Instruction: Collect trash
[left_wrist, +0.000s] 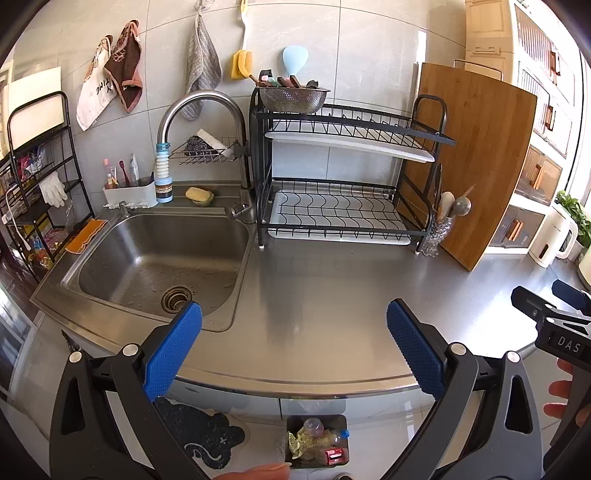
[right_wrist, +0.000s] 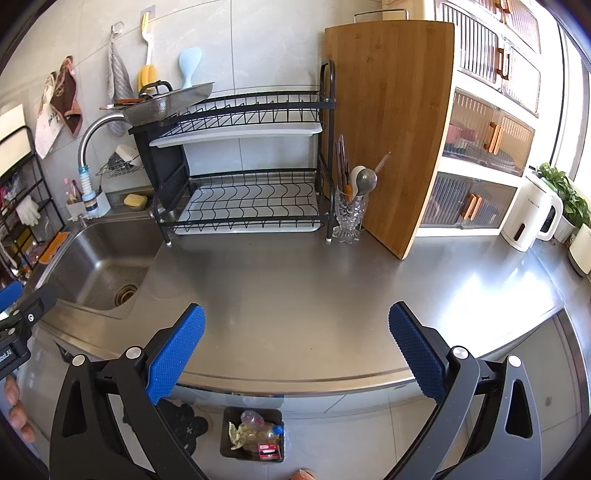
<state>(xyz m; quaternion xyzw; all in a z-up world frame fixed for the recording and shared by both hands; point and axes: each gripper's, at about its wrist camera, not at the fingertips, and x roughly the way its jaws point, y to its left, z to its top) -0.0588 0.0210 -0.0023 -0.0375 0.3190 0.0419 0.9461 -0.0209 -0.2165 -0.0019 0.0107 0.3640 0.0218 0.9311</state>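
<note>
A small dark trash bin (left_wrist: 317, 441) (right_wrist: 253, 434) stands on the floor below the counter's front edge. It holds a plastic bottle, a crumpled yellow wrapper and a red box. My left gripper (left_wrist: 293, 325) hangs open above the steel counter (left_wrist: 332, 295), nothing between its blue pads. My right gripper (right_wrist: 295, 328) is also open and empty over the counter (right_wrist: 295, 288). Each gripper shows at the edge of the other's view, the right gripper (left_wrist: 554, 317) in the left wrist view, the left gripper (right_wrist: 18, 314) in the right wrist view.
A steel sink (left_wrist: 159, 254) lies to the left with a faucet (left_wrist: 199, 110). A black dish rack (left_wrist: 343, 177), a glass utensil cup (right_wrist: 349, 214), a wooden cutting board (right_wrist: 391, 129) and a white kettle (right_wrist: 532, 214) stand at the back. A dark mat (left_wrist: 199, 435) lies on the floor.
</note>
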